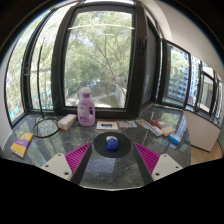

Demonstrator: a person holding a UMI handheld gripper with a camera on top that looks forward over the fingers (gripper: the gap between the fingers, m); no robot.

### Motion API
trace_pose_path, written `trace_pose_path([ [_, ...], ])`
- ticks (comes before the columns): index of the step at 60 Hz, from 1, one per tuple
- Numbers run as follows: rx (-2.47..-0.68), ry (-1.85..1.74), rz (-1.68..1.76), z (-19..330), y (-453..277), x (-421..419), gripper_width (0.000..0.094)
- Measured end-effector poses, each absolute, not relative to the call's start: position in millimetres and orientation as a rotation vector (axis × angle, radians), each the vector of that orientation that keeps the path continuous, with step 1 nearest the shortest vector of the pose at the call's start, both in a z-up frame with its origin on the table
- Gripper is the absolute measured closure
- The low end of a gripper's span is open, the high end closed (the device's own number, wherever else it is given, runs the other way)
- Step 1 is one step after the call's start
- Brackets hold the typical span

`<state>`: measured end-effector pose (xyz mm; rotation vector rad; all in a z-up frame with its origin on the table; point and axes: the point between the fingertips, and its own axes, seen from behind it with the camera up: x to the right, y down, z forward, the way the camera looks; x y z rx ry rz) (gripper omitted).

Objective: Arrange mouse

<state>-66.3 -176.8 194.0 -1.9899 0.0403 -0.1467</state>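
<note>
1. a room with a bay of tall dark-framed windows [100,50], trees outside.
2. a glass table [60,150] holding a pink bottle [86,106] and small boxes suggests a home or office corner.

Gripper [112,158] held open over a glass-topped desk by a bay of windows.

The two fingers stand apart, their magenta pads [78,156] facing each other, and nothing is pressed between them. In the gap, on the table [60,140], lies a dark round mat [110,146] with a small blue thing [111,143] at its middle; what it is cannot be told. Just beyond the left finger stands a pink bottle [87,108] with a white cap, upright, and a pale flat box [67,121] lies beside it. Farther out on the left lies a yellow item [20,149]. Beyond the right finger sit a few small boxes [158,127]. Past the desk, windows [100,50] show green trees.
</note>
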Motion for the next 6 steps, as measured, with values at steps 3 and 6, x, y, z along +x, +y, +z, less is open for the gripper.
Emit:
trace_pose_path([
  [3, -1.991, 0.03, -0.15, 195.7, -180.5, -68.9, 0.0076],
  [6, -1.997, 0.027, -0.149, 194.8, -181.0, -71.1, 0.0077],
])
